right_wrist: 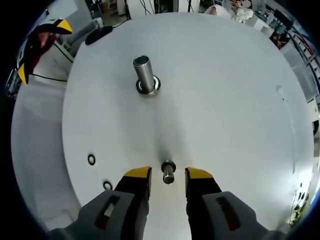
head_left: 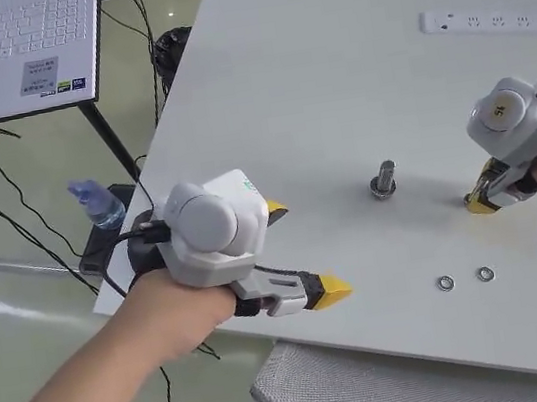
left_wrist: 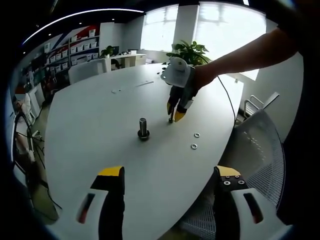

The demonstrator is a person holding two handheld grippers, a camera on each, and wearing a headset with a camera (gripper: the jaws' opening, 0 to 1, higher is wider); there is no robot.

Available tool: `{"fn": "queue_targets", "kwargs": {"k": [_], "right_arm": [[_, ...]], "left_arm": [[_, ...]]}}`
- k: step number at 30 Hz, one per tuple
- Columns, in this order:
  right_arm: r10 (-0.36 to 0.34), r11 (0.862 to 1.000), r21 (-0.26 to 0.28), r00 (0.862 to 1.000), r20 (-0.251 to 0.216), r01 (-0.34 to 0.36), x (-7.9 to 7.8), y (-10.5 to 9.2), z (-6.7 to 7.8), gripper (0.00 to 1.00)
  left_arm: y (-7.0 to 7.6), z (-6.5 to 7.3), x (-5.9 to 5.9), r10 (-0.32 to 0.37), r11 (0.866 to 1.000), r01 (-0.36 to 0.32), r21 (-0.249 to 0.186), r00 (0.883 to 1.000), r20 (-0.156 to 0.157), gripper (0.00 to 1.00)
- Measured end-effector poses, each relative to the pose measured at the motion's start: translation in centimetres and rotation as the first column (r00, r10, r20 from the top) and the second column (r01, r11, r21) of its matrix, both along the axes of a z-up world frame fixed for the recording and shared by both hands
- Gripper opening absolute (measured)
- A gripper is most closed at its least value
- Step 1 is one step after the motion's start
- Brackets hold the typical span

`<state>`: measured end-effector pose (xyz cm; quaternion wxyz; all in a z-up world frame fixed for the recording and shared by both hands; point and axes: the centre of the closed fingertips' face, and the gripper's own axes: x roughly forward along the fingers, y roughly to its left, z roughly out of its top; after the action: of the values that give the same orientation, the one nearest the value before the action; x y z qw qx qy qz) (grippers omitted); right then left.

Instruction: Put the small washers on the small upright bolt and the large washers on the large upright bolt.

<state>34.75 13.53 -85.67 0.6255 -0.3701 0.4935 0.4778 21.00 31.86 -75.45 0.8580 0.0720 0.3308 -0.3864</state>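
Steel washers [head_left: 446, 283], two, lie loose on the surface [head_left: 330, 70] at lower right, both left to place. Right gripper [right_wrist: 168, 174] fingers narrow, straddling the small bolt [right_wrist: 168, 169], holding nothing. Left gripper [left_wrist: 170, 171] fingers wide, empty.

The white bench [head_left: 330, 70] is smooth and dull, while the big bolt [right_wrist: 145, 75] and small washers [head_left: 446, 283] are shiny metal.
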Motion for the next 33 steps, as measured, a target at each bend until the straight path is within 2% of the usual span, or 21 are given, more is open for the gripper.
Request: {"fn": "queue_targets", "kwargs": {"k": [9,17,24,33], "right_arm": [[-0.001,1.0,0.015,1.0,0.003,0.001,0.3,0.1,1.0,0.28],[0.0,1.0,0.024,1.0,0.004,0.0,-0.2,-0.2,2.0,0.27],[0.012,0.999,0.037,1.0,0.014,-0.012,-0.4,-0.2,3.6,0.28],[0.013,0.999,0.042,1.0,0.025,-0.014,-0.5,-0.2,5.4,0.28]], "left_arm": [[-0.1,0.7,-0.3,-0.001,1.0,0.001,-0.005,1.0,0.008,0.73],[-0.2,1.0,-0.2,-0.001,1.0,0.001,-0.007,1.0,0.017,0.74],[-1.0,0.9,-0.6,-0.011,1.0,0.011,-0.015,1.0,0.019,0.74],[-0.9,1.1,-0.6,-0.008,1.0,0.008,-0.018,1.0,0.027,0.74]]}}
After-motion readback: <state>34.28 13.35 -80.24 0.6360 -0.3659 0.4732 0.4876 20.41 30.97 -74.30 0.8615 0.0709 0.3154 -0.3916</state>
